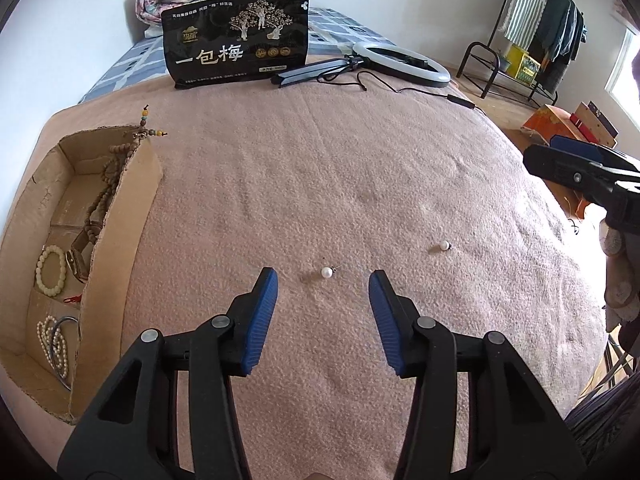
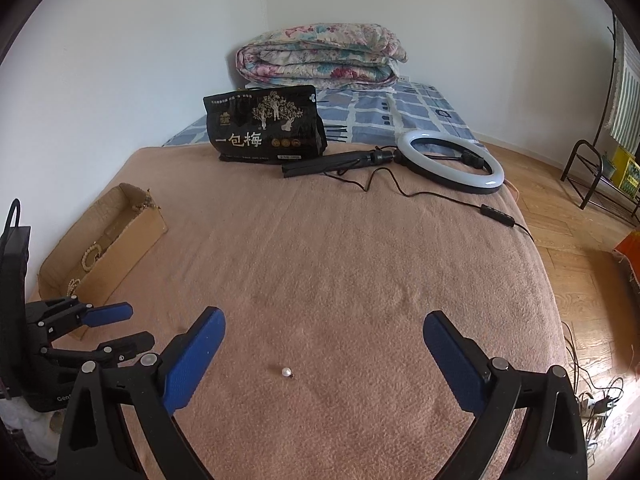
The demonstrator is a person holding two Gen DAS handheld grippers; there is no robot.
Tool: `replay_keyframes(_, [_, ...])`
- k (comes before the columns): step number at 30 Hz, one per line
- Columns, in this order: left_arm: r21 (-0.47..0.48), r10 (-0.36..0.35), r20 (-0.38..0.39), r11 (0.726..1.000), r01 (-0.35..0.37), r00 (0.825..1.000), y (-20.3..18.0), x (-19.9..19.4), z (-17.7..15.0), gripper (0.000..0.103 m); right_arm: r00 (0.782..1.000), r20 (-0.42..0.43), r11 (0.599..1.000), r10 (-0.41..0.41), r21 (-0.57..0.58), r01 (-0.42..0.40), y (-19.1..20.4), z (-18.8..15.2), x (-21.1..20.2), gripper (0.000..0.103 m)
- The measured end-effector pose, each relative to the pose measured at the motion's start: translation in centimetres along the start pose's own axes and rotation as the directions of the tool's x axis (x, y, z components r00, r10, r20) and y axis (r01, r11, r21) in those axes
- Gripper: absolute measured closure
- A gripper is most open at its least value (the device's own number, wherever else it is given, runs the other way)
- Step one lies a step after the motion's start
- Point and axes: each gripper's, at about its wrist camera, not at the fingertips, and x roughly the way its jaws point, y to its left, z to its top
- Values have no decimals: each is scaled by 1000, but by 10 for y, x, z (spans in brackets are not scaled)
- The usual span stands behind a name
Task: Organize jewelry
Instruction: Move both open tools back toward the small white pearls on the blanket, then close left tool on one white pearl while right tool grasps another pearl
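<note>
Your left claw (image 1: 323, 280) tilted down over the bed (image 1: 320, 184), half open, a pearl earring (image 1: 327, 272) between its tips untouched, your right claw (image 2: 324, 326) wide, second pearl earring (image 2: 286, 371) between its fingers.

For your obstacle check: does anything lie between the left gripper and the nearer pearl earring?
Nothing visible does. The pearl earring lies on bare blanket just ahead of the open left gripper, not yet between its pads.
</note>
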Motion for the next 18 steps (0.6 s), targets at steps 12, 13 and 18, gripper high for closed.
replay_keyframes(12, [10,26,-6,1000,-26,1000,-1,13,-1,54,997,-70,999,38,6,-38,-7,-30,30,11])
replay_keyframes(13, [10,28,-7,1000,-28,1000,0,14,-1,54,996,-76,999,43,3,-43,-8,-32,33,12])
replay_keyframes(18, [23,48,-4,999,-48,999,1,21,-10,54,993,-103,998,62,3,-62,-11,-44,46,14])
